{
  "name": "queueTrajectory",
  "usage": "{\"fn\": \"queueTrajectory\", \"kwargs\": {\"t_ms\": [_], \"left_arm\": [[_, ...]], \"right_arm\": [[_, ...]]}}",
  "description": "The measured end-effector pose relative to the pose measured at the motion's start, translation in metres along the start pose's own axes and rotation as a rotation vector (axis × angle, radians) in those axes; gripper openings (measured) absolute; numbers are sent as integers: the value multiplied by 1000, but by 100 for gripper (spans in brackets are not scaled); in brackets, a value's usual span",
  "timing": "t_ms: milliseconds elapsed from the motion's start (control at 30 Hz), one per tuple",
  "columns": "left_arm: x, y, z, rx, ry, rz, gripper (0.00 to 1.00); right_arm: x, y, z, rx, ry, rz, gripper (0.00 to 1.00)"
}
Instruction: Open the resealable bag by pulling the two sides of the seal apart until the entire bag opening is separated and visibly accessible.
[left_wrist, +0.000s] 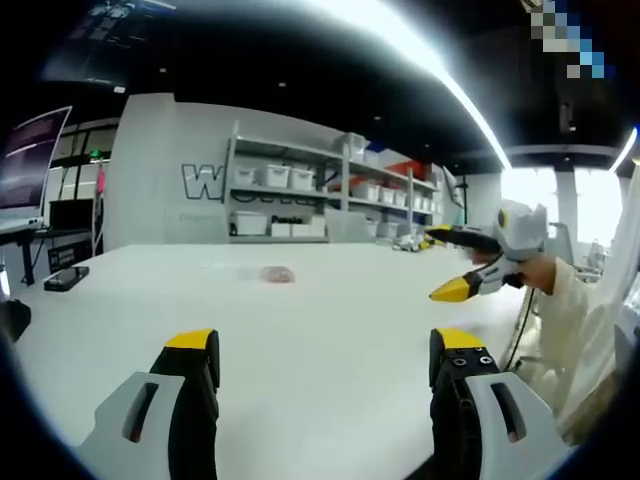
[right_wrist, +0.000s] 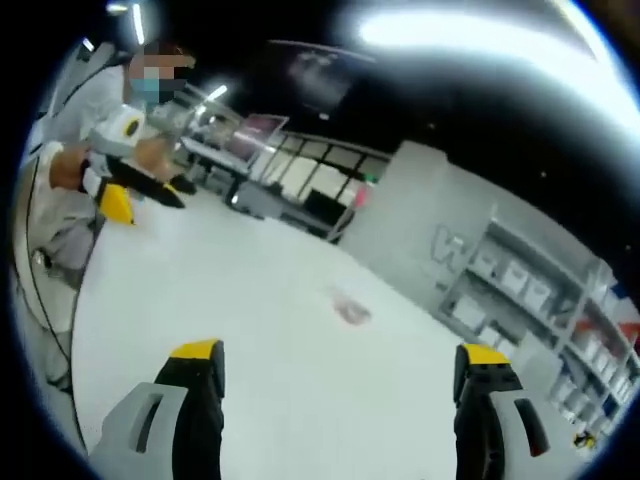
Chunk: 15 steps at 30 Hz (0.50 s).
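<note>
Left gripper (left_wrist: 325, 350): jaws spread wide apart, yellow tips level, nothing between them; held above the white surface, clear of it. Right gripper (right_wrist: 340, 365): jaws likewise wide apart, yellow-tipped, nothing between them; view rolled, so the gripper is tilted. In the left gripper view a gripper (left_wrist: 455, 262) enters from the right, jaws parted, one dark jaw above, one yellow-tipped below; a hand (left_wrist: 535, 272) in a pale sleeve grips it. In the right gripper view a gripper (right_wrist: 150, 195) shows far left, a hand (right_wrist: 150, 152) on it, jaws parted.
</note>
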<state>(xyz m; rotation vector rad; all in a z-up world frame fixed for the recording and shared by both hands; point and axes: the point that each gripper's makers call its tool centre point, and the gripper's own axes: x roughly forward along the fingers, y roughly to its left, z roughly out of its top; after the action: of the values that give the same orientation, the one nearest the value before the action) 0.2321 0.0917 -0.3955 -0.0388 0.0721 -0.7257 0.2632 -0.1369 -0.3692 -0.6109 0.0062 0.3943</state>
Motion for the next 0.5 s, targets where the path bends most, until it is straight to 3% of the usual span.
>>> {"fn": "queueTrajectory", "kwargs": {"t_ms": [500], "left_arm": [[0,-1,3,4,-8,-2,85]], "right_arm": [[14,7,22,-94,-36,45,98]]}}
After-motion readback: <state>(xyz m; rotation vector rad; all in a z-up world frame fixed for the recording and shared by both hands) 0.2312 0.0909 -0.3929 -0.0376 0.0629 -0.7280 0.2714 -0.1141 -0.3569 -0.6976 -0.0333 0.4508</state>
